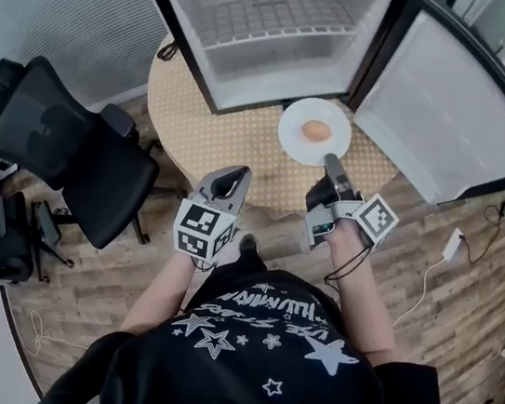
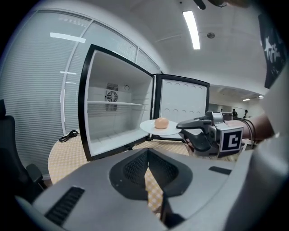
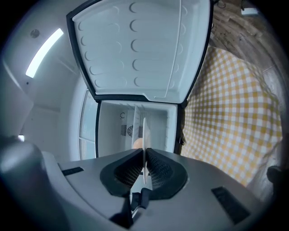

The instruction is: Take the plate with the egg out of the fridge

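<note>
A white plate (image 1: 290,138) with a brown egg (image 1: 316,131) on it hangs outside the fridge, above the checked table. My right gripper (image 1: 332,163) is shut on the plate's near rim. In the right gripper view the plate (image 3: 144,131) runs edge-on between the pads, with the egg (image 3: 137,143) just behind them. My left gripper (image 1: 236,174) is shut and holds nothing, lower left of the plate over the table's front edge. From the left gripper view (image 2: 147,154) the plate (image 2: 168,131), the egg (image 2: 161,122) and the right gripper (image 2: 187,124) show ahead to the right.
The small fridge (image 1: 278,31) stands open on the round table (image 1: 234,137), its shelves bare and its door (image 1: 456,95) swung out to the right. A black office chair (image 1: 63,149) is at the left. A cable and plug (image 1: 453,243) lie on the wooden floor at the right.
</note>
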Demonstrator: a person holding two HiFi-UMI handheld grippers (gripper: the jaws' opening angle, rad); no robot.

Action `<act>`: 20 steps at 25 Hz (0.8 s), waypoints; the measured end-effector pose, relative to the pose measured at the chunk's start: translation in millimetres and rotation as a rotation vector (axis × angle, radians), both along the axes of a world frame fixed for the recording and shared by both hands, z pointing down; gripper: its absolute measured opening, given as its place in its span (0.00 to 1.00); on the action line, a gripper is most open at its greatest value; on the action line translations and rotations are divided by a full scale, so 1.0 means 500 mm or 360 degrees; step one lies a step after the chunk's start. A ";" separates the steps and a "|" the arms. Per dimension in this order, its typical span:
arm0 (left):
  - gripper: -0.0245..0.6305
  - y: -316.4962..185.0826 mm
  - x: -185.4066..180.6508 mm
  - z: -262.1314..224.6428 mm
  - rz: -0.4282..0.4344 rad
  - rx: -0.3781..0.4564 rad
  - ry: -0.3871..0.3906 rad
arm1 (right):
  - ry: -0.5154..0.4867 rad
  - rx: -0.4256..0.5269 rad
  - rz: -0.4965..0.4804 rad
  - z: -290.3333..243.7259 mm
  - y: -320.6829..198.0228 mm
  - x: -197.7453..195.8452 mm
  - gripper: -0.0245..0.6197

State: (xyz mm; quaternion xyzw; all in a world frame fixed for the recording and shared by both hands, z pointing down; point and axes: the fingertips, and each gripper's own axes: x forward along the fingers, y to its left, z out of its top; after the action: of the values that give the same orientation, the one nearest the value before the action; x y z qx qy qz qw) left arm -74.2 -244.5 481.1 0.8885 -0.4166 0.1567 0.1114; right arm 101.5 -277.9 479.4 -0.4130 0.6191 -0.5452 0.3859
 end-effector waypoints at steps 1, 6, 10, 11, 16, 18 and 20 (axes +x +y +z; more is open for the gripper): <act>0.05 0.020 0.012 -0.001 -0.0003 0.0002 -0.0015 | 0.0026 0.0007 -0.0011 -0.002 0.018 0.010 0.10; 0.05 0.087 0.048 -0.004 -0.0054 0.0002 -0.0014 | -0.0009 0.0023 -0.0042 -0.006 0.082 0.044 0.10; 0.05 0.132 0.072 -0.005 -0.0073 0.0020 -0.0021 | -0.0034 0.0058 -0.0070 -0.017 0.121 0.067 0.10; 0.05 0.142 0.076 -0.006 -0.0081 0.0026 -0.0021 | -0.0040 0.0064 -0.0077 -0.019 0.131 0.072 0.10; 0.05 0.204 0.101 -0.006 -0.0111 0.0047 -0.0031 | -0.0092 0.0083 -0.0101 -0.024 0.190 0.093 0.10; 0.05 0.256 0.121 -0.011 -0.0125 0.0074 -0.0040 | -0.0105 0.0105 -0.0121 -0.030 0.241 0.109 0.10; 0.05 0.331 0.150 -0.015 -0.0133 0.0106 -0.0048 | -0.0118 0.0131 -0.0145 -0.035 0.314 0.133 0.10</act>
State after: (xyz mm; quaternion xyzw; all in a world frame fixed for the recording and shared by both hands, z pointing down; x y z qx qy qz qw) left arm 1.0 -79.2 473.7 0.8711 -0.4599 0.1515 0.0820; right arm 168.2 -120.7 461.9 -0.3477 0.6443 -0.5512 0.4002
